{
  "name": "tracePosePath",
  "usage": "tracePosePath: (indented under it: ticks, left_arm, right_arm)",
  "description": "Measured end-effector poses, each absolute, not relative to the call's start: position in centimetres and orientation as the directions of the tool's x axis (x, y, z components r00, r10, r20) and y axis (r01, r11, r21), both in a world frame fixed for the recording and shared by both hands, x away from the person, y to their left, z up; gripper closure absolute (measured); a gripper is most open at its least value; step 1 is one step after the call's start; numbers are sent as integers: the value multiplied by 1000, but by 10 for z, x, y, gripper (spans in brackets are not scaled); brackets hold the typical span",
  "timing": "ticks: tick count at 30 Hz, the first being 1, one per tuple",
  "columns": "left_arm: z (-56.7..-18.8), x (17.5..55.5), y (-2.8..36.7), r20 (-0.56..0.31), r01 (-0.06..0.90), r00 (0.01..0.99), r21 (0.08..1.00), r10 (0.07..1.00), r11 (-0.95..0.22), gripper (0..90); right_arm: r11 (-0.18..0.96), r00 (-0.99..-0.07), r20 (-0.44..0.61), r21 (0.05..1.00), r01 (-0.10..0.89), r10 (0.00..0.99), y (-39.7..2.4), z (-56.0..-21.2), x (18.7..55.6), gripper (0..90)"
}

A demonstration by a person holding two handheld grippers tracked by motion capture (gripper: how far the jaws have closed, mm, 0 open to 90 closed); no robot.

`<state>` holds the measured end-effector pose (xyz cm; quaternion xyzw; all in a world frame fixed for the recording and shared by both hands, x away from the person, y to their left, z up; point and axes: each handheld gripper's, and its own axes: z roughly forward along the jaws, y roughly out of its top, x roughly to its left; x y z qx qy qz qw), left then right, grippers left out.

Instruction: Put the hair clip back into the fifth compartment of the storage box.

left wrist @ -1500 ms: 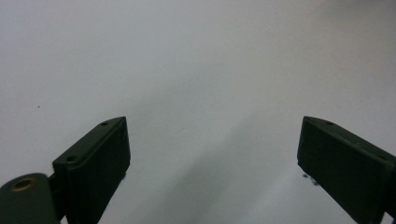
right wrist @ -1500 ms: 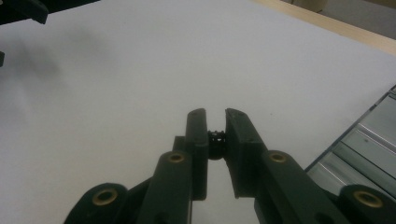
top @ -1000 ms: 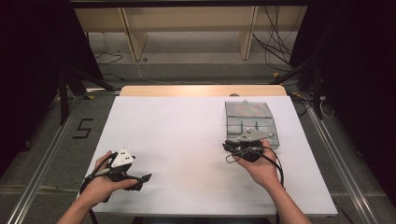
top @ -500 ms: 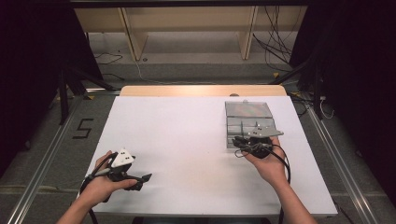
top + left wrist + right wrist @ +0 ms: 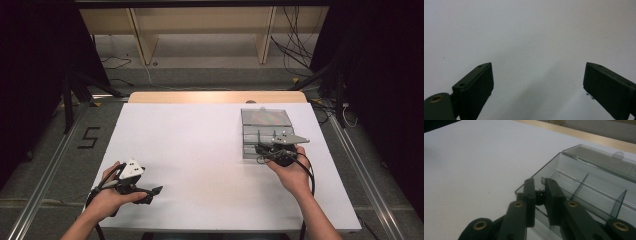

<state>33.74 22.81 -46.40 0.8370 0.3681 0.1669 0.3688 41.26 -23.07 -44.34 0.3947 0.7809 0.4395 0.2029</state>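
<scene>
A clear plastic compartment box (image 5: 266,121) lies on the right of the white table (image 5: 200,145) with its lid open flat behind it. My right gripper (image 5: 260,148) reaches over the box's near left corner. In the right gripper view the right gripper (image 5: 539,185) has its jaws nearly together on a small black part (image 5: 539,195), just above the box (image 5: 584,185) and its dividers. My left gripper (image 5: 155,190) rests low at the table's near left. In the left gripper view the left gripper (image 5: 537,82) stands wide open over bare white surface.
A wooden strip (image 5: 215,97) borders the table's far side. Beyond it are a shelf frame (image 5: 200,30) and cables on the floor (image 5: 295,55). Metal rails (image 5: 45,180) run along both sides of the table.
My right gripper has shifted a little to the right and forward, onto the box's near left corner. The left gripper has stayed put.
</scene>
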Motion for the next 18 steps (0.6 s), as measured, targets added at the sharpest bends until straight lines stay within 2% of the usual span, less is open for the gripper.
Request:
tracePosePath:
  ticks: [18]
  left_arm:
    - [-464, 338, 228, 7, 494, 673, 740, 740, -457, 91]
  right_arm:
    - [268, -523, 29, 834, 483, 852, -246, -446, 420, 804]
